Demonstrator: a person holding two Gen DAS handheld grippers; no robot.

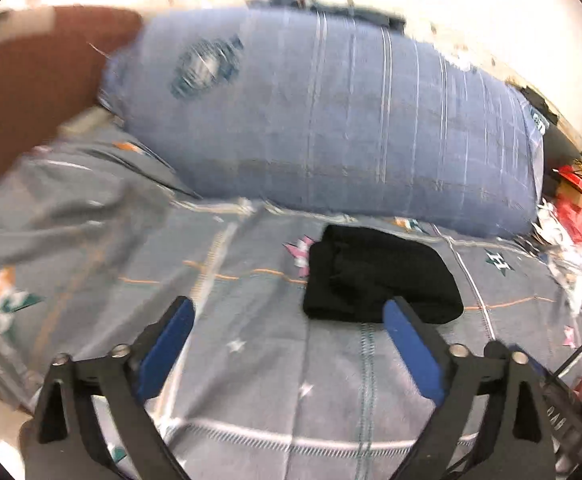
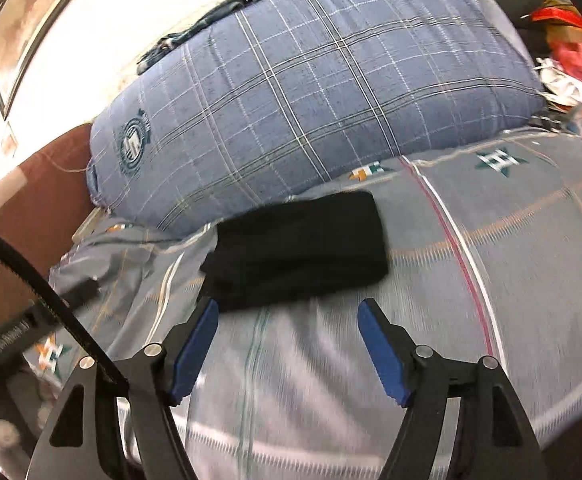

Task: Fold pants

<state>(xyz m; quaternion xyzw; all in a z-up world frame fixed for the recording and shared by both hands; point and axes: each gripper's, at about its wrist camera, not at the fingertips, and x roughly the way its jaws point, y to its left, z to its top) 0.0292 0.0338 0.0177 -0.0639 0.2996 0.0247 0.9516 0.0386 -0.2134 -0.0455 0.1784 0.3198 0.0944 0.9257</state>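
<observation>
The black pants (image 1: 379, 276) lie folded into a small thick bundle on the grey patterned bedsheet (image 1: 251, 360), just in front of a blue plaid pillow. They also show in the right wrist view (image 2: 299, 248). My left gripper (image 1: 289, 312) is open and empty, a little short of the bundle, with its right finger in front of the bundle's near edge. My right gripper (image 2: 289, 312) is open and empty, just short of the bundle's near edge.
A large blue plaid pillow (image 1: 331, 120) fills the back of the bed and shows in the right wrist view (image 2: 311, 88). A brown headboard (image 1: 31, 80) stands at the left. Red and white clutter (image 1: 571, 208) lies at the right. Dark clothes (image 2: 211, 16) lie behind the pillow.
</observation>
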